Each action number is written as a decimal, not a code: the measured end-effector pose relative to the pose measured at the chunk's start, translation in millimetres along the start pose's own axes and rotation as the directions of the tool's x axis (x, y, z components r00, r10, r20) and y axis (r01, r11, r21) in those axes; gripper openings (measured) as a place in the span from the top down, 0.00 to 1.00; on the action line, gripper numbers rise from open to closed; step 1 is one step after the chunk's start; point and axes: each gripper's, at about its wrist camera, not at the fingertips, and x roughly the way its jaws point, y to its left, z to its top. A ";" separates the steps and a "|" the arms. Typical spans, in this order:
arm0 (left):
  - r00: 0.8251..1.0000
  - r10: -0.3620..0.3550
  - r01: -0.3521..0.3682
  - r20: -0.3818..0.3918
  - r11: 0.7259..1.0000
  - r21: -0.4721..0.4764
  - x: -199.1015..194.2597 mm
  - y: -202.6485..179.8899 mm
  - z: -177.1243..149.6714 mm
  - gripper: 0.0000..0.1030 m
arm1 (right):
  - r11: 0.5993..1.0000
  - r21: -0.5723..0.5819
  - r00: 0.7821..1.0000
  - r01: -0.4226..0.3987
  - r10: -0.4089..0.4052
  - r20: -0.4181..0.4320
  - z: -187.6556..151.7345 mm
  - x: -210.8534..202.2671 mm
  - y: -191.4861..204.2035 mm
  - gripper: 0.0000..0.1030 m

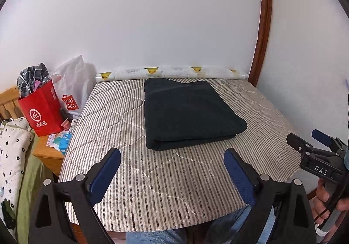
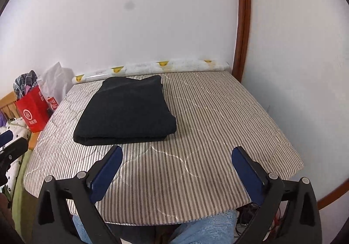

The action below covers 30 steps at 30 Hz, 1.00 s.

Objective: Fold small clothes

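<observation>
A dark folded garment [image 1: 187,113] lies flat on the striped quilted table cover [image 1: 122,113], toward the back. It also shows in the right wrist view [image 2: 126,111], left of centre. My left gripper [image 1: 172,156] is open and empty, held above the table's near part, just short of the garment's front edge. My right gripper [image 2: 177,154] is open and empty, to the right of the garment's near corner. The right gripper also shows at the right edge of the left wrist view [image 1: 309,141].
A rolled sheet with yellow prints [image 1: 172,72] lies along the wall at the table's back edge. A red paper bag [image 1: 41,111] and a white plastic bag [image 1: 72,87] stand on a wooden side table at the left. A wooden frame [image 1: 264,26] runs up the right wall.
</observation>
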 end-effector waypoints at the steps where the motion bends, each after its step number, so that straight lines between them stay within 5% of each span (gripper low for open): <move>1: 1.000 0.002 -0.002 0.001 1.000 -0.002 -0.3 -0.1 0.1 0.07 | 1.000 -0.003 1.000 0.002 -0.002 0.001 0.0 -0.8 0.9 0.04; 30: 1.000 0.002 -0.002 0.023 1.000 -0.008 -15.1 -0.1 4.2 0.07 | 1.000 -0.015 1.000 -0.006 0.006 0.029 2.6 -20.3 3.2 0.04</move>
